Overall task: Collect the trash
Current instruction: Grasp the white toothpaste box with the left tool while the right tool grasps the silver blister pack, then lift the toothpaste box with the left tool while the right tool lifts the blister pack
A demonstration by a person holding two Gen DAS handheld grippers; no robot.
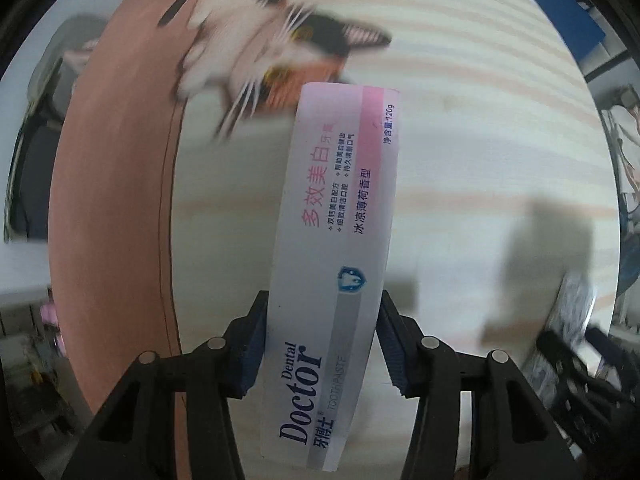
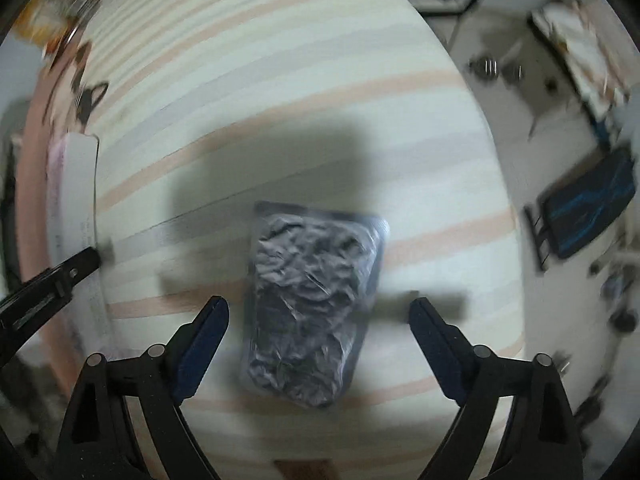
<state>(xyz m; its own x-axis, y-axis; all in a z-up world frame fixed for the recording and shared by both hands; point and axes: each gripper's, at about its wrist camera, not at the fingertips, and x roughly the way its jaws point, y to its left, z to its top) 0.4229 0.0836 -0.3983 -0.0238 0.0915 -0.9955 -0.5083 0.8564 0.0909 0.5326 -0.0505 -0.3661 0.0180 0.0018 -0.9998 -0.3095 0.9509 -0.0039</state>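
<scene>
My left gripper is shut on a white and pink "Dental Doctor" toothpaste box, held lengthwise above the striped bed sheet. The same box shows at the left edge of the right wrist view with the left gripper's fingers on it. My right gripper is open wide, hovering over a crumpled grey plastic packet that lies flat on the sheet between and beyond the jaws. The packet also shows at the right edge of the left wrist view.
A pink pillow with a cat print lies along the left side of the bed. Beyond the bed's right edge is a white floor with a dark blue-lined device and small scattered items.
</scene>
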